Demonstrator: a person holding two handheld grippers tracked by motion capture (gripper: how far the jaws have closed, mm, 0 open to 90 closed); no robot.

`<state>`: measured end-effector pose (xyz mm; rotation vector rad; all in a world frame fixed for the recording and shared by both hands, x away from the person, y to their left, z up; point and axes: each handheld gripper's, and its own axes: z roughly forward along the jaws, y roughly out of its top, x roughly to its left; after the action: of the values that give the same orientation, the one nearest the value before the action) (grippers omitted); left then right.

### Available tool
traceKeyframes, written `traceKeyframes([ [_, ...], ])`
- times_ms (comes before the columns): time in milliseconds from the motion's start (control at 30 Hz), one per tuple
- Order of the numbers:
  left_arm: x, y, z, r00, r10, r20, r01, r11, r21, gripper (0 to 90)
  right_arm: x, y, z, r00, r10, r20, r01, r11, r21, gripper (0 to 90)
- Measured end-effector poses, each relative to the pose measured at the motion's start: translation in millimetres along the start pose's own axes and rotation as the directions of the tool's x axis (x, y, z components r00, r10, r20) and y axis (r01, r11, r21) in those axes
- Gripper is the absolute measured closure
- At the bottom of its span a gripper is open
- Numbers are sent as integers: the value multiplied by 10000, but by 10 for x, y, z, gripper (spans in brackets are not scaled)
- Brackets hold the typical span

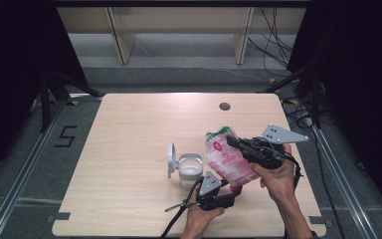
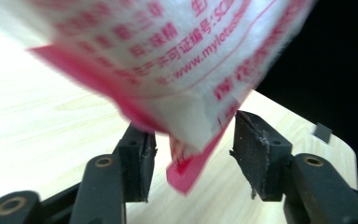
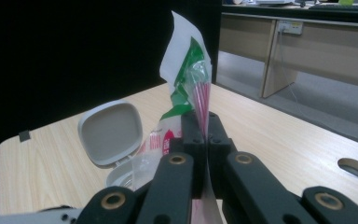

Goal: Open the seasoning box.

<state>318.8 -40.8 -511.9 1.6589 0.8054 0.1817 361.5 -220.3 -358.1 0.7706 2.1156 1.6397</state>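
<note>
Pink-and-white plastic, printed with red characters, marks the bag [image 1: 227,158] held above the tabletop's near right quarter, tilted with its green-trimmed top toward the far edge. The right gripper [image 3: 200,133] has its jaws clamped flat on the bag's upper edge. The left gripper [image 2: 193,154] sits below at the near edge, its jaws standing apart around the bag's bottom corner, the pads not pressing on it. Just left of the bag, a small white container [image 1: 189,169] stands on the table [image 1: 129,129] with its hinged lid [image 3: 112,133] flipped up, mouth uncovered.

The work in hand looks like tipping the bag's contents into that container. Done well, it likely means the right gripper keeping its pinch firm while the left takes a fresh hold on the lower seam. The bag's opening should hang directly over the container's mouth before the bottom is raised, or the contents could spill onto the wood.
</note>
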Motion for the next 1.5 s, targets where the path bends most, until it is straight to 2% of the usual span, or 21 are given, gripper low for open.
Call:
traceKeyframes([
  [33,21,4,-51,9999,109,109,-112,9997,227,469,3,-14,-10,9994,319,-106,-319,9995,25,900],
  [100,20,11,-108,9990,370,247,-383,9976,570,437,-24,-42,-23,9998,201,-58,-201,9998,56,900],
  [167,-28,1,-180,9977,664,158,-671,9963,542,439,-52,-66,-17,9998,184,40,-184,9998,18,900],
  [200,-42,-24,-287,9930,1152,266,-1170,9900,786,438,-72,-95,-27,9994,236,239,-238,9997,87,900],
  [300,-30,-52,-391,9952,919,345,-938,9938,604,431,-117,-147,-22,9991,313,301,-316,9995,94,900],
  [567,100,-113,-720,9922,1244,69,-1246,9897,707,392,-170,-292,-51,9974,669,270,-677,9973,294,900],
  [633,147,-156,-801,9935,1136,-64,-1130,9917,606,392,-177,-352,-102,9967,744,336,-761,9958,517,900],
  [667,189,-186,-873,9947,1009,-178,-1000,9939,464,392,-226,-394,-180,9957,710,598,-722,9972,173,900],
  [733,198,-199,-902,9962,803,-331,-787,9958,464,391,-237,-403,-231,9949,752,679,-768,9968,222,900],
  [767,234,-196,-939,9938,1068,-316,-1054,9935,434,391,-250,-413,-274,9955,695,650,-714,9971,280,900],
  [800,247,-199,-969,9942,1003,-398,-988,9944,388,390,-249,-433,-330,9931,943,701,-969,9947,341,900],
  [833,261,-198,-998,9934,1014,-531,-994,9943,394,388,-272,-455,-369,9934,841,785,-863,9959,261,900],
  [933,282,-206,-1031,9927,911,-796,-883,9954,371,380,-295,-512,-500,9905,977,965,-1008,9945,275,900],
  [1033,276,-226,-1020,9949,768,-657,-748,9966,337,378,-313,-569,-617,9897,1144,864,-1178,9924,354,900],
  [1100,289,-222,-1012,9929,986,-660,-961,9945,407,377,-340,-602,-682,9878,1141,1062,-1195,9918,454,900],
  [1200,286,-234,-986,9943,907,-557,-885,9953,398,381,-426,-682,-778,9855,935,1416,-1018,9934,527,900],
  [1233,302,-236,-982,9936,1023,-478,-1003,9940,427,381,-426,-682,-778,9855,935,1416,-1018,9934,527,900],
  [1267,300,-235,-979,9938,1007,-478,-988,9942,417,378,-413,-695,-781,9806,1341,1432,-1427,9884,515,900],
  [1333,296,-233,-977,9935,1018,-512,-997,9941,430,378,-442,-707,-794,9818,998,1614,-1138,9903,801,900],
  [1400,303,-233,-976,9936,1017,-497,-997,9942,412,378,-413,-704,-781,9774,1229,1718,-1391,9866,854,900],
  [1500,305,-232,-981,9933,1040,-498,-1021,9940,396,379,-411,-703,-763,9776,1040,1829,-1210,9890,845,900],
])
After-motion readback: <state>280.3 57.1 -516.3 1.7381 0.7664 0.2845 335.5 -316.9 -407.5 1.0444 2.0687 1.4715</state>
